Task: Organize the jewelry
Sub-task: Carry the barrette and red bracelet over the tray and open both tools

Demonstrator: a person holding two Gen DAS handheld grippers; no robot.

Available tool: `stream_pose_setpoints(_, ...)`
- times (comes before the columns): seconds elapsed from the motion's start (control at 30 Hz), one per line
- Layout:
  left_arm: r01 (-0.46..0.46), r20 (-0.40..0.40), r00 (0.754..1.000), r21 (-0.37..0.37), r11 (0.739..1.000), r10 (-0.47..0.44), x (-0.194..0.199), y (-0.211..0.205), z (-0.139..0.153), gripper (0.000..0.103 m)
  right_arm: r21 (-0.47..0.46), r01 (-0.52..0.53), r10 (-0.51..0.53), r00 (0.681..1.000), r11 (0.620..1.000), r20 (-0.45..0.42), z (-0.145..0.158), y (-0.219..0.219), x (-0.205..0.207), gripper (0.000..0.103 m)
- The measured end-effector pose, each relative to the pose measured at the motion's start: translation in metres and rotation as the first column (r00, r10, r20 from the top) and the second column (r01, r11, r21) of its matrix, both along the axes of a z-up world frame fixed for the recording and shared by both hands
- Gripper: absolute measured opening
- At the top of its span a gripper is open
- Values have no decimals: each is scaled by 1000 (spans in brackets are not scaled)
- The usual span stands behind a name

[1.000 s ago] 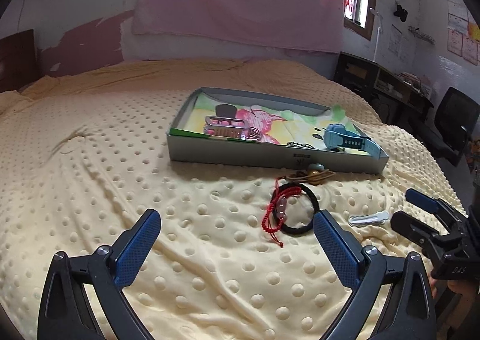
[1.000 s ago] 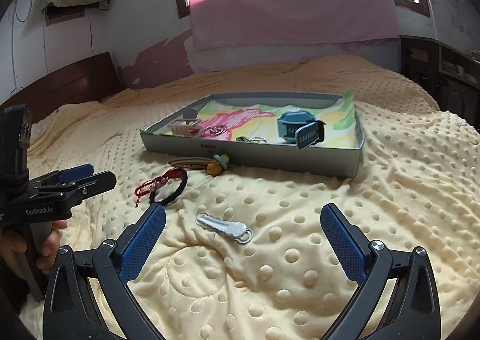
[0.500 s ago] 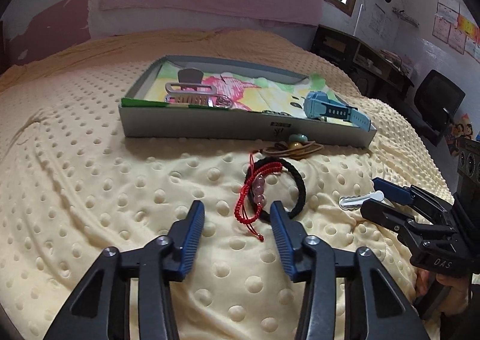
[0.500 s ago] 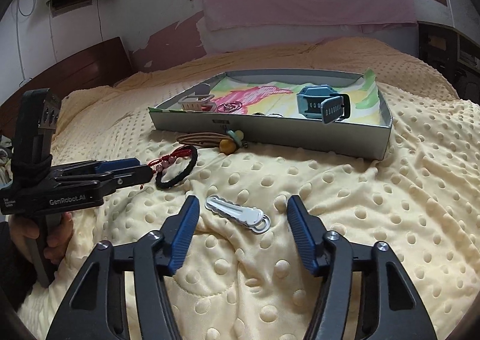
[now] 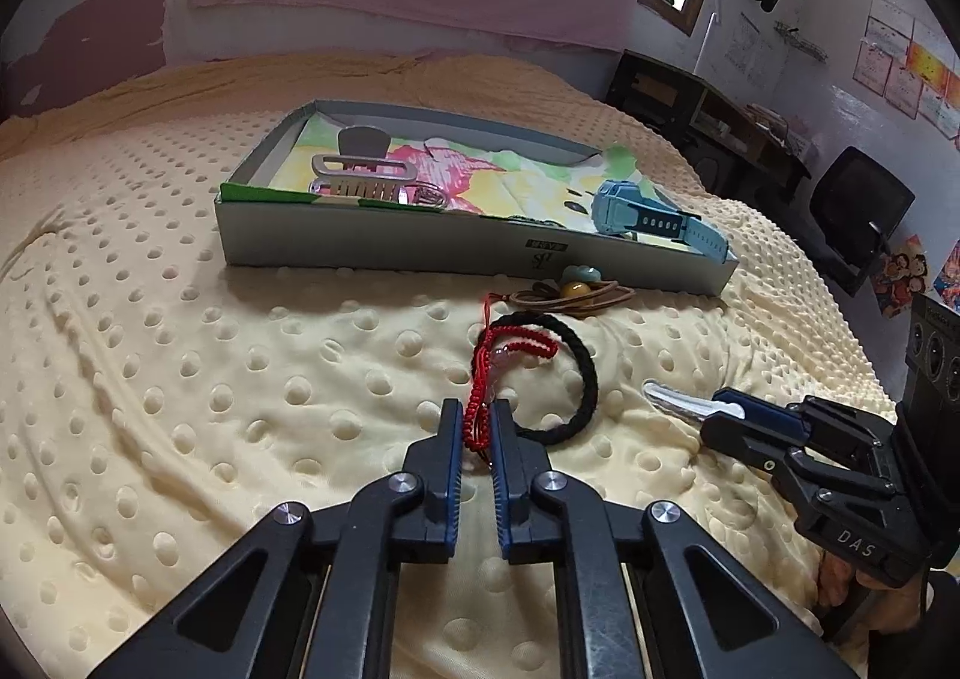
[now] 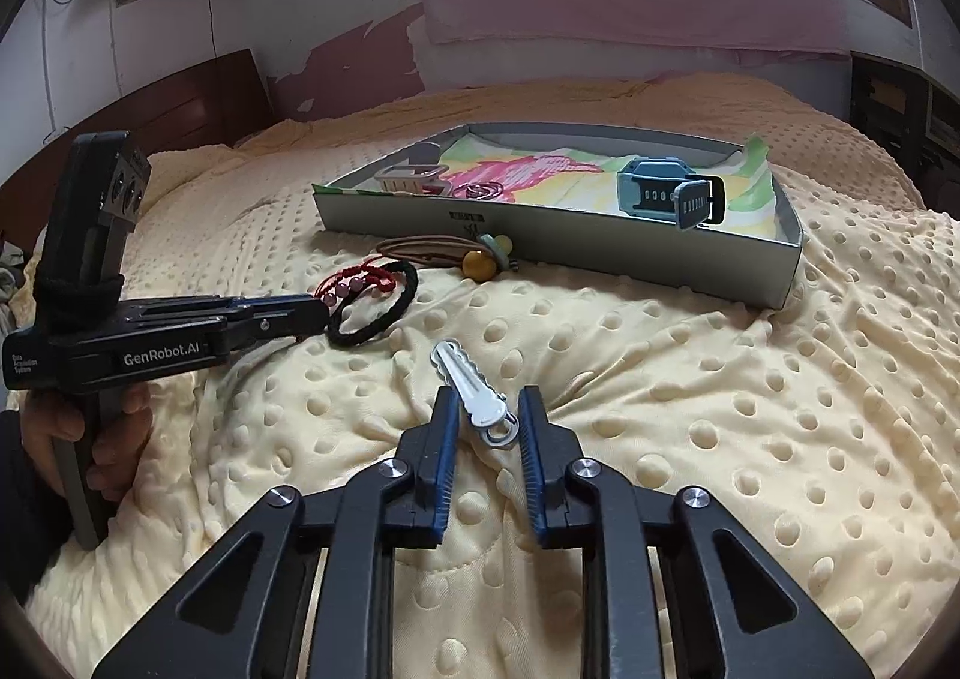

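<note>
A red cord bracelet (image 5: pixel 498 364) with pink beads lies across a black braided band (image 5: pixel 579 379) on the yellow dotted blanket. My left gripper (image 5: pixel 478 421) is shut on the near end of the red bracelet. A silver hair clip (image 6: pixel 474 391) lies to the right; my right gripper (image 6: pixel 489 415) straddles its near end, jaws narrowly open, not touching it. A brown cord necklace (image 5: pixel 576 295) with beads lies against the grey tray (image 5: pixel 420 253). The tray holds a blue watch (image 5: pixel 642 217), a silver clasp (image 5: pixel 360 178) and rings.
The tray (image 6: pixel 600 247) sits mid-bed on the blanket. A dark desk (image 5: pixel 708 121) and office chair (image 5: pixel 858 211) stand past the bed's right edge. A wooden headboard (image 6: pixel 180 109) is at the left in the right wrist view.
Both grippers moved forward and down and narrowed. The left one closed on the red bracelet's end. The right one narrowed around the hair clip's end.
</note>
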State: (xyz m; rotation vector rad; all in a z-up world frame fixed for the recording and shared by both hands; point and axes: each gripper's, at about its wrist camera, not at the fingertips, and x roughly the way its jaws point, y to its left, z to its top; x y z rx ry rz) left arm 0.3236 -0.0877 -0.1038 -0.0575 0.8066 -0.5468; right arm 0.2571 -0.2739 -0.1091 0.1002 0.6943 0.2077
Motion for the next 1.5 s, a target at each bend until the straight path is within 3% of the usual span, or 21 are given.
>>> stream_pose_setpoints(0.43,57,58,997,-15,998,-56,-38,1,22,6,-23,-52,53,997,998,50,13,15,-29,15)
stream_pose_setpoints(0.77,41,177,984,-31,999,-35,-54,-1,73,6,45,35,-42,983,998,179,47,3,-42,15)
stream_pose_setpoints(0.93,-21,233,972,-35,999,29,-23,-8,97,6,58,92,-102,973,994,205,66,-6,-10,15)
stream_pose_setpoints(1.1,-64,227,971,-42,997,72,18,-16,98,6,58,152,-160,970,987,181,73,-19,35,15)
stream_pose_setpoints(1.5,-49,66,997,24,999,47,95,-40,51,6,2,173,-173,985,985,-26,41,-26,112,15)
